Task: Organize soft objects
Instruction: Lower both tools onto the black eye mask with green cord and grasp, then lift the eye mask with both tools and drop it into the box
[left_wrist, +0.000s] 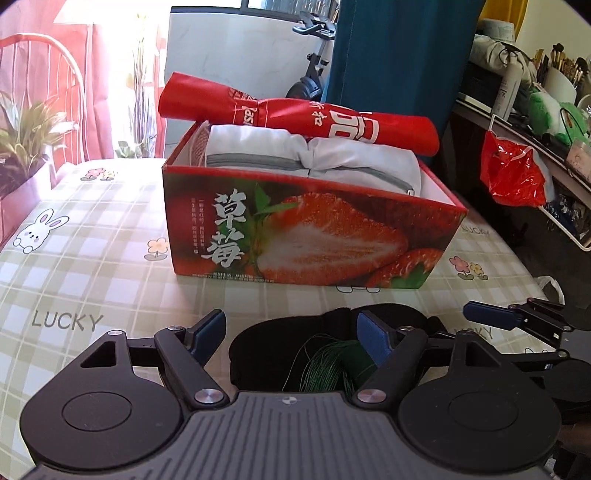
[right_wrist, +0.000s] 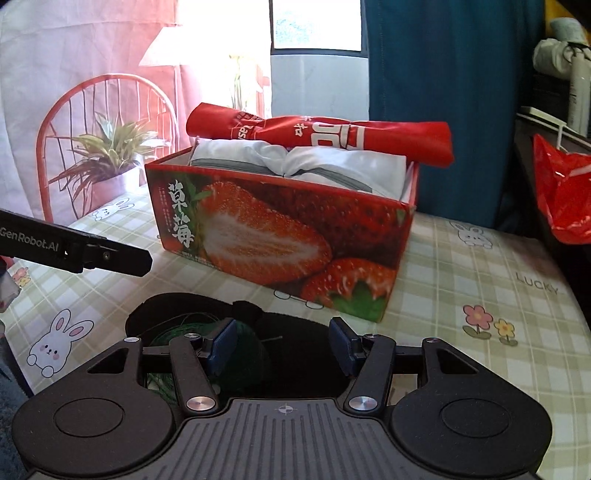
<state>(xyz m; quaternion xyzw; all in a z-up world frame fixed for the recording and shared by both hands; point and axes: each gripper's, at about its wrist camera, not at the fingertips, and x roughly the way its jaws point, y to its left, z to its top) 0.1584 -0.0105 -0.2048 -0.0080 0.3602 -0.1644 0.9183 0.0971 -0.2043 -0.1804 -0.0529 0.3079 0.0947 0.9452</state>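
A red cardboard box with a big strawberry picture (left_wrist: 310, 229) stands on the surface, which wears a green checked cloth with bunnies and flowers (left_wrist: 92, 266). Inside the box lies a folded white cloth with a grey zip (left_wrist: 314, 157). A rolled red cloth with white letters (left_wrist: 303, 116) rests across the back rim of the box.

In front of the box, on the surface, lies a black soft thing with green string on it (left_wrist: 325, 354).

The left gripper (left_wrist: 291, 332) hangs over it with its jaws spread wide, one on each side, not pinching it. The right gripper (right_wrist: 282, 343) is over its other end, jaws spread too, holding nothing.
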